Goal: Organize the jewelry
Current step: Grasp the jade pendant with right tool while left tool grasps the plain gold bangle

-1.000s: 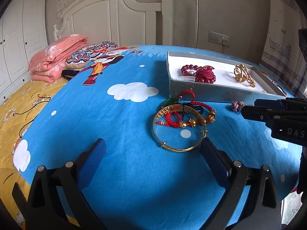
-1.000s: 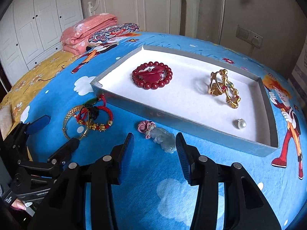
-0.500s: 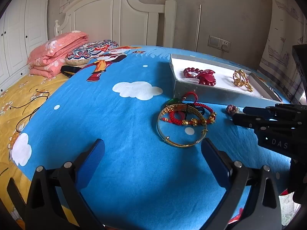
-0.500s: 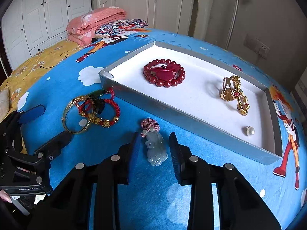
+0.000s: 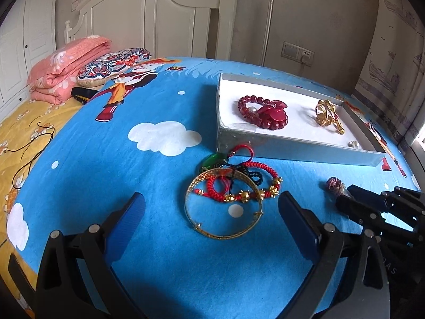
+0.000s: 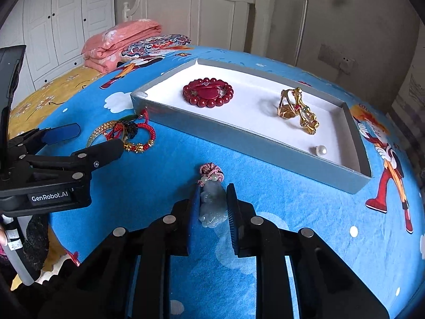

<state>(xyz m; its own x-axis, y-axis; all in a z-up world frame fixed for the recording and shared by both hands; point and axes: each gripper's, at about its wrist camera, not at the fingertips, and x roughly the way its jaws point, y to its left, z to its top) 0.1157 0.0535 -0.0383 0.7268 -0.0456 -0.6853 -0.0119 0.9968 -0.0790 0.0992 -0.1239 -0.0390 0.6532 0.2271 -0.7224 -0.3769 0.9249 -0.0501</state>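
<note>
Between the right gripper's (image 6: 213, 199) nearly closed jaws lies the jade pendant (image 6: 212, 207); left gripper (image 5: 209, 207) gapes.

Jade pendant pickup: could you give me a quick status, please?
Right gripper closed around jade pendant, pendant on the bedspread. Left gripper open, facing the bangle pile. Tray ahead, path unobstructed.

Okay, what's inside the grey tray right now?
Inside the grey tray: a red bead bracelet, a gold ornament and a pearl. The near wall hides a strip of its floor.
</note>
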